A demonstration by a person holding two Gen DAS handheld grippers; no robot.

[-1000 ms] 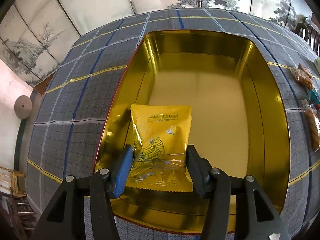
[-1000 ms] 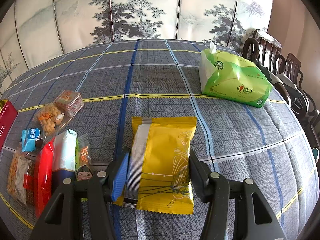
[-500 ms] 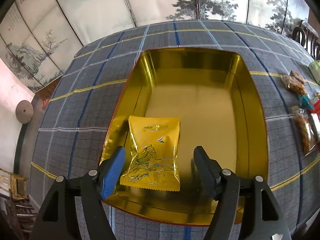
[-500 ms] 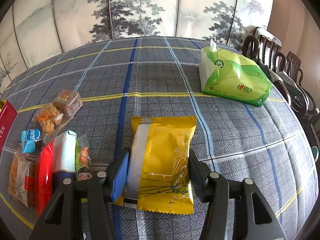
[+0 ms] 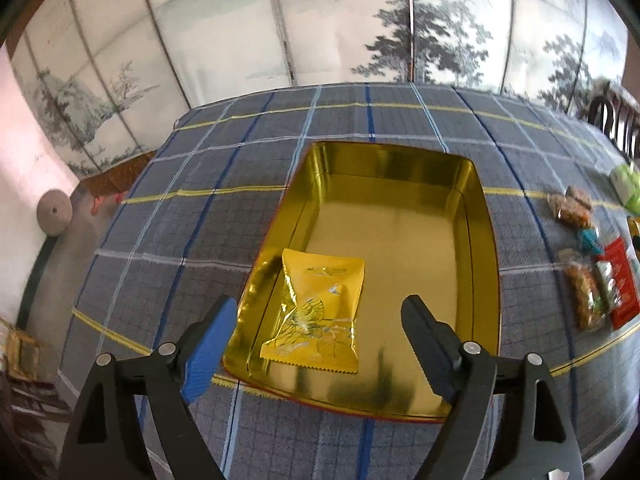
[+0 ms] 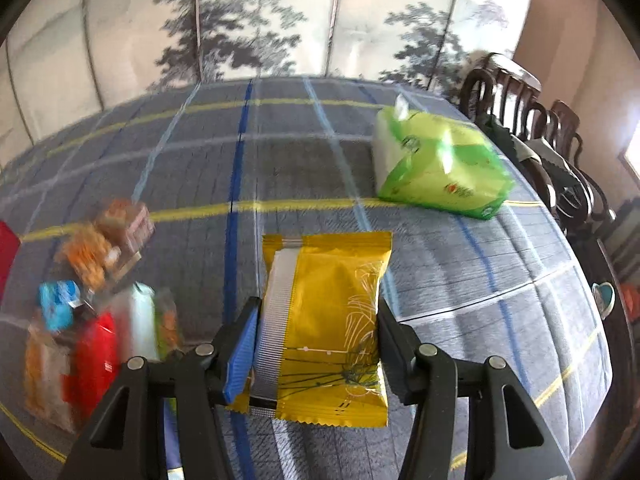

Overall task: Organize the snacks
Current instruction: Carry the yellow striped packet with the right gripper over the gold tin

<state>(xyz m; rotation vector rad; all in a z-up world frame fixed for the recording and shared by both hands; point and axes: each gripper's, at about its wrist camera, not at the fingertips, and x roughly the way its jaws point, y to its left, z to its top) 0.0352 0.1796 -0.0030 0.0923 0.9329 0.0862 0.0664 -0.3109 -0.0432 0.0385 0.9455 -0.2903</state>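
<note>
A gold tin tray (image 5: 486, 264) lies on the plaid tablecloth. One yellow snack packet (image 5: 318, 312) lies flat in its near left corner. My left gripper (image 5: 320, 344) is open and empty, held above the tray's near edge, apart from the packet. My right gripper (image 6: 316, 344) is shut on a second yellow snack packet (image 6: 332, 320), seam side up, held above the cloth. A pile of loose snacks (image 6: 88, 312) lies to the left of it; it also shows in the left wrist view (image 5: 592, 272) to the right of the tray.
A green tissue pack (image 6: 440, 168) lies at the far right of the table. Dark wooden chairs (image 6: 532, 120) stand along the right edge. A painted folding screen (image 5: 320, 32) stands behind the table.
My left gripper let go of the yellow packet in the tray, opened wide and drew back and up. My right gripper lifted a little with its packet; its view is blurred.
</note>
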